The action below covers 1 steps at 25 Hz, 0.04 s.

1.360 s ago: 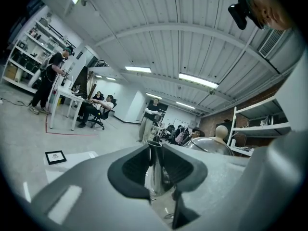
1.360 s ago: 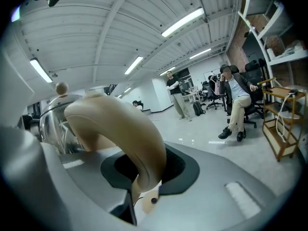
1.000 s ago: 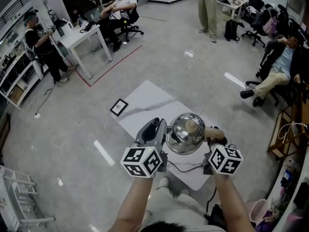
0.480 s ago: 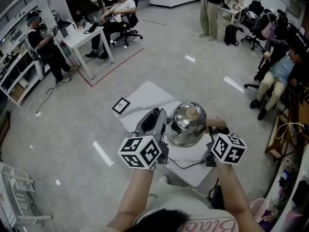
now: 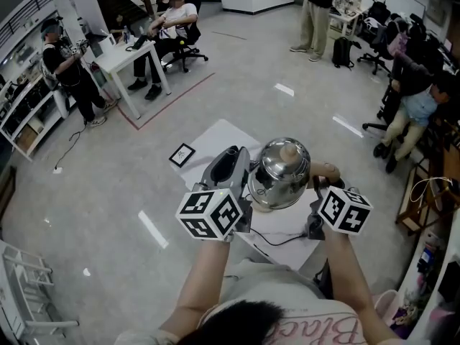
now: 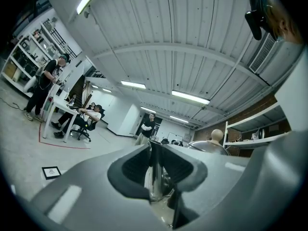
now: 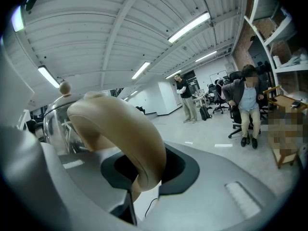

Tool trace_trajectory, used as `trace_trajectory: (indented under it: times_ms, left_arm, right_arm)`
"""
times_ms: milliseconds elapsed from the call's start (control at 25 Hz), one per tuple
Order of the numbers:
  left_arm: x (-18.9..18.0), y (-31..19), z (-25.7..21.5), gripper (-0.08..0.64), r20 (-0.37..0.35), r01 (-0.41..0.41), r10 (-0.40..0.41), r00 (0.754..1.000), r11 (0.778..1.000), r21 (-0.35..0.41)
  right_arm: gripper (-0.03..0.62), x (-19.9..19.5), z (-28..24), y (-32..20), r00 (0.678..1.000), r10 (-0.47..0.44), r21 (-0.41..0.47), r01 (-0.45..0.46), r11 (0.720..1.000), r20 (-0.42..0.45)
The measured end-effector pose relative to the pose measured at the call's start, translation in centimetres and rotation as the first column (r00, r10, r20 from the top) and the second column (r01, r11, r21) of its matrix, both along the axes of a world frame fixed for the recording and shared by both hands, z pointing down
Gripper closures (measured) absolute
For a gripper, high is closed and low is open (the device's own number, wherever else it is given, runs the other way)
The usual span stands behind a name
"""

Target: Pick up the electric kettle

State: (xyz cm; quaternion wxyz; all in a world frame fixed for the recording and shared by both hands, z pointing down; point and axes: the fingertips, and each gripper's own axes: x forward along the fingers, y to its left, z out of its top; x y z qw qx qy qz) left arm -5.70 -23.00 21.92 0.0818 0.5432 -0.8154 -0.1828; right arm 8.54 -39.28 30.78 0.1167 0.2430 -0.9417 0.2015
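The electric kettle (image 5: 280, 171) is shiny steel with a tan knob on its lid and a tan handle (image 5: 325, 172). It hangs in the air above the white marbled table (image 5: 215, 142), held between both grippers. My left gripper (image 5: 237, 167) is shut on the kettle's left side, where a shiny metal part (image 6: 155, 177) sits pinched between its jaws. My right gripper (image 5: 318, 187) is shut on the tan handle (image 7: 120, 124), which curves up out of its jaws. The kettle's black cord (image 5: 277, 243) trails down over the table.
A small framed card (image 5: 182, 154) lies on the floor beside the table. A white desk (image 5: 126, 56) with seated people is at the back left, and shelves (image 5: 25, 113) run along the left wall. One person stands at the back (image 5: 313, 13) and another sits at the right (image 5: 417, 95).
Both grippers have risen together with the kettle, which now sits higher and larger in the head view. Both grips are unchanged.
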Motion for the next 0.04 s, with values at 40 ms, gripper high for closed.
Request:
trace_trajectory:
  times_ms: [40]
  left_arm:
    - [0.06,0.1,-0.14,0.479,0.005,0.0,0.0,1.0,1.0,0.002]
  right_arm:
    - [0.491,0.08,-0.09,0.11,1.0,0.004,-0.001,-0.004,1.0,0.003]
